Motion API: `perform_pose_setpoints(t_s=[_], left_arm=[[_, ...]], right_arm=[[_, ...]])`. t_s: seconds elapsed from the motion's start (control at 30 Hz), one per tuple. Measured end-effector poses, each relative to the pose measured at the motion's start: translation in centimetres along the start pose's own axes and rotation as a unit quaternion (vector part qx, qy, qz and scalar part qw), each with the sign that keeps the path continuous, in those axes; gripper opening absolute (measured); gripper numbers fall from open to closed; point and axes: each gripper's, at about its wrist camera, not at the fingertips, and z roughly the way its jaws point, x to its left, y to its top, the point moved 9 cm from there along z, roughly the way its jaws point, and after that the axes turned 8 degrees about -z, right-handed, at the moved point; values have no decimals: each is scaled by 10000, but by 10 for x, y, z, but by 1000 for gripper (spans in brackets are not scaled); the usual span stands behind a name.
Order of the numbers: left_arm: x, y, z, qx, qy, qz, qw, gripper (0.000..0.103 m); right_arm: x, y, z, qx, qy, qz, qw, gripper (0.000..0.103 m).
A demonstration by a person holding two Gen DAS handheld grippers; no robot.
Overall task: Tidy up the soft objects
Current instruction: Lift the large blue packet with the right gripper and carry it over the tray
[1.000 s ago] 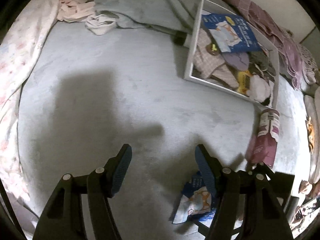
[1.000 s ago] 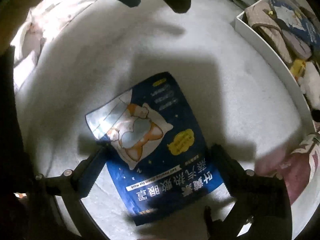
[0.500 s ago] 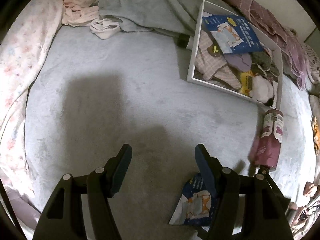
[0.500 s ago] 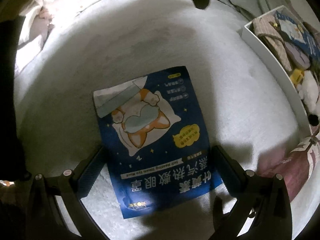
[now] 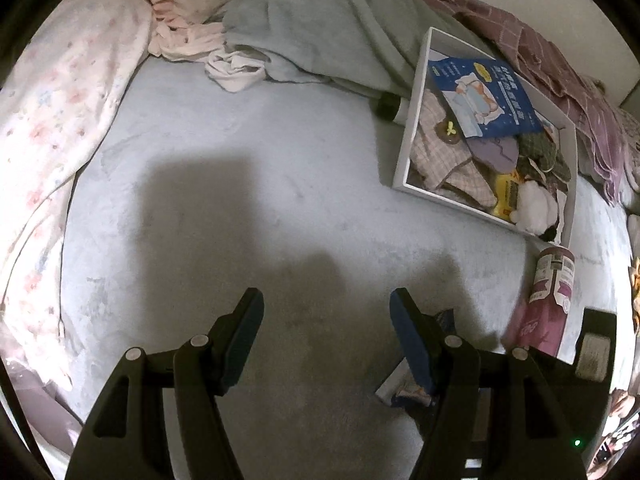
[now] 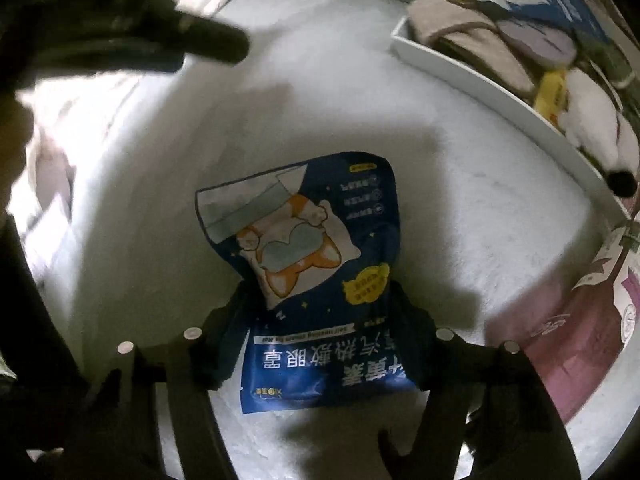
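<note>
A blue eye-mask packet with a cartoon dog lies on the pale grey bed cover, its lower part between the fingers of my right gripper. The jaws press its two side edges and the packet bows up. A corner of it shows in the left wrist view. My left gripper is open and empty above the bed cover. A white box at the right holds a second blue packet, folded cloths and a white plush.
A maroon pouch lies right of my grippers, also in the right wrist view. A grey-green blanket, white cloth and floral pillow lie at the back and left. A dark bottle end sits by the box.
My right gripper has moved forward over the packet and its jaws have closed onto the packet's sides. The left gripper has drawn back and stayed open.
</note>
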Motion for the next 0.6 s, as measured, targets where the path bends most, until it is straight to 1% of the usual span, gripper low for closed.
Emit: perform_pose_setpoints(t_s=[0.13, 0.2, 0.27, 0.33, 0.37, 0.47, 0.53, 0.6], left_arm=[[-6, 2, -2, -112, -56, 37, 9999, 66], [-10, 5, -3, -192, -80, 56, 9998, 66], [-17, 7, -8, -359, -151, 129, 9992, 66], [-27, 9, -17, -606, -293, 204, 9975, 66], [-32, 11, -22, -733, -388, 231, 9963, 66], [-49, 16, -41, -1209, -689, 304, 9898, 66], [-61, 19, -56, -1637, -831, 256, 9827, 66], [-73, 18, -64, -1875, -973, 251, 9771, 67]], right_arm=[[-12, 7, -11, -302, 298, 345, 9985, 64], [-20, 10, -22, -526, 257, 473, 9972, 64], [-30, 15, -32, -748, 293, 631, 9948, 64], [-43, 19, -47, -1019, 427, 887, 9899, 64], [-42, 26, -51, -1131, 473, 987, 9875, 64], [-43, 38, -68, -1605, 492, 1335, 9767, 64], [-56, 39, -85, -1886, 465, 1505, 9693, 64], [-64, 38, -100, -2116, 516, 1620, 9625, 64]])
